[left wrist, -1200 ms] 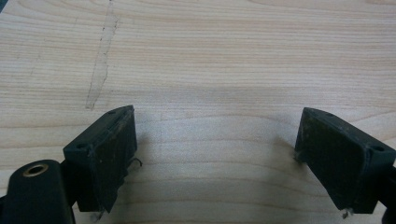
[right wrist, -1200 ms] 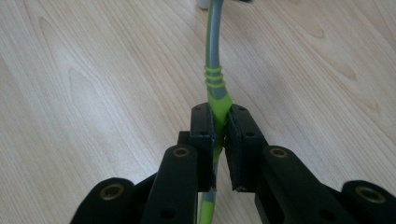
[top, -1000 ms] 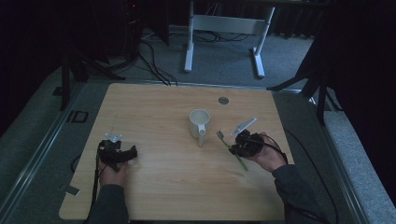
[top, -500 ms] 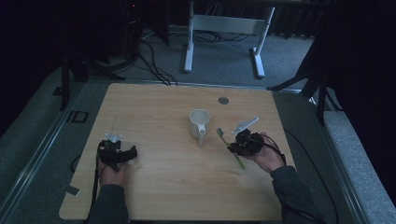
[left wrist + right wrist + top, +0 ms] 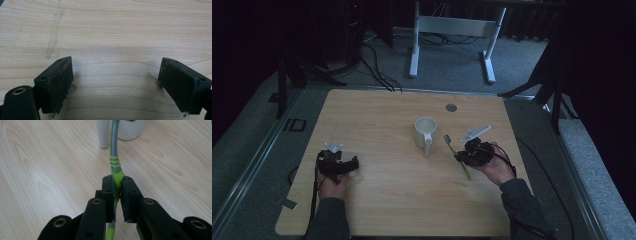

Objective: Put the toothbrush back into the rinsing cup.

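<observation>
While the right gripper point(image 5: 462, 156) clamps its fingers point(image 5: 109, 195) on the green toothbrush point(image 5: 115, 167), we see the brush just off the surface point(image 5: 377, 120), at 4 o'clock from the white mug point(image 5: 425, 132), head aimed toward the mug. Left gripper point(image 5: 354, 162) rests at 8 o'clock of the mug, well apart, fingers point(image 5: 56, 82) spread wide, holding nothing, bare wood between them.

Mug point(image 5: 425, 133) just beside toothbrush point(image 5: 456, 155); elsewhere open tabletop point(image 5: 382, 115)
</observation>
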Demonstrator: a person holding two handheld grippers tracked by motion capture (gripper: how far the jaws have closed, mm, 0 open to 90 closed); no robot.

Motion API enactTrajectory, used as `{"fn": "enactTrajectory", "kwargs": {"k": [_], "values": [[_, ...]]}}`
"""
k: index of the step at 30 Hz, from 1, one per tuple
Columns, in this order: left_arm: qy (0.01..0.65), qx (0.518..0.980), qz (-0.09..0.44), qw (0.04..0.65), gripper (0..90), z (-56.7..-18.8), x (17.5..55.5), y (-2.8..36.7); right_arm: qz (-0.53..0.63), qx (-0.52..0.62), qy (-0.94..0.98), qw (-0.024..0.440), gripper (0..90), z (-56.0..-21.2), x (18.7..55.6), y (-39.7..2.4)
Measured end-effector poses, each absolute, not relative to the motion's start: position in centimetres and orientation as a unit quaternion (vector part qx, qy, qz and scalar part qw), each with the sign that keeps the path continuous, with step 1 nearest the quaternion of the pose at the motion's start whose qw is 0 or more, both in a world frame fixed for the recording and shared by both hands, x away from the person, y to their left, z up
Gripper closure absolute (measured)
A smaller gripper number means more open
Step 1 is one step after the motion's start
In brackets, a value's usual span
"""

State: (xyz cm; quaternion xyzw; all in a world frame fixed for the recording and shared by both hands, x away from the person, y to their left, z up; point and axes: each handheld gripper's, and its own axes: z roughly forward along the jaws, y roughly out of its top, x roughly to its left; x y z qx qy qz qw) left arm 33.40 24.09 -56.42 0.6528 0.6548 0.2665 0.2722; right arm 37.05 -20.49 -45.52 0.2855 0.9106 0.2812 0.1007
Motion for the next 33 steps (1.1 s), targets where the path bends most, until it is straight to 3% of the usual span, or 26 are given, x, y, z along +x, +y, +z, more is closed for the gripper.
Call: {"fn": "enactTrajectory", "kwargs": {"k": [33], "values": [[0.655, 0.653, 0.266, 0.272, 13.3, -56.41, 33.40, 24.10, 0.351, 0.310, 0.873, 0.136, 81.7, -44.70, 36.90, -20.51]]}}
